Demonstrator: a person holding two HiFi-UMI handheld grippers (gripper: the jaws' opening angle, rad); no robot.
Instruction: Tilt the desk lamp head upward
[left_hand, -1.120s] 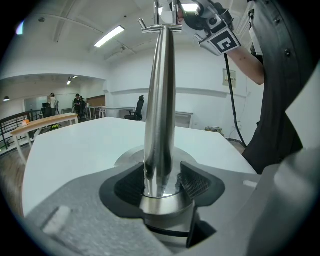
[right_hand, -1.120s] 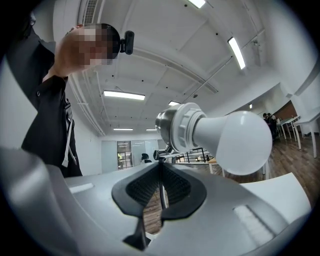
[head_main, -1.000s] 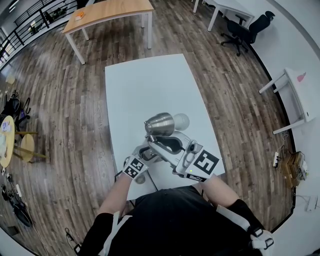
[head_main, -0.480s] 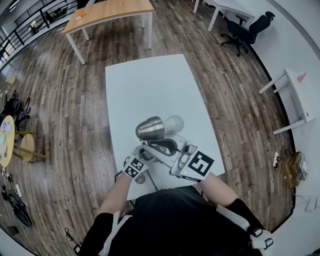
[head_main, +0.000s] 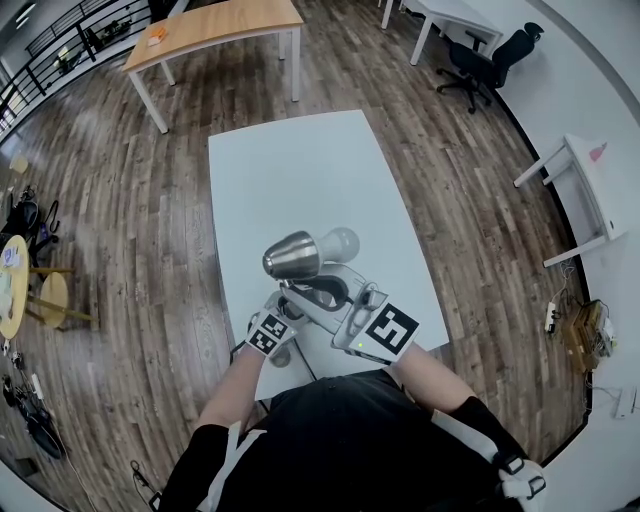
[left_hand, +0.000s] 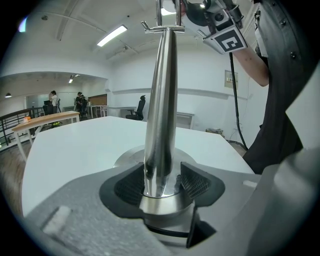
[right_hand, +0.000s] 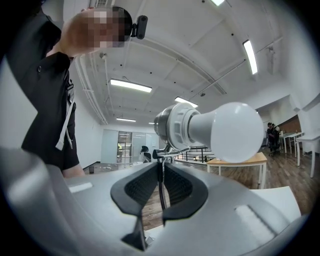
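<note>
Desk lamp (head_main: 305, 265) stands close to the near edge of the white surface (head_main: 290, 170), about midway along that edge.

Left tongs (left_hand: 162, 181) are clamped on the chrome stem (left_hand: 161, 110) low down, just above the round base (left_hand: 127, 156). In my judgement this grip pins the lamp so the base cannot slide or tip while the head is worked.

Right tongs (right_hand: 160, 187) point level at the hinge (right_hand: 167, 149), almost closed. A thin rod (right_hand: 160, 172) under the lamp head (right_hand: 172, 125) is pinched between them. The jaws have just been easing apart, so that hold is slackening.

The head lies roughly level, with its bulb (right_hand: 235, 131) facing sideways, not down. The tilt appears largely made and a release seems in hand.

Risk noted: the head may sag once let go.
</note>
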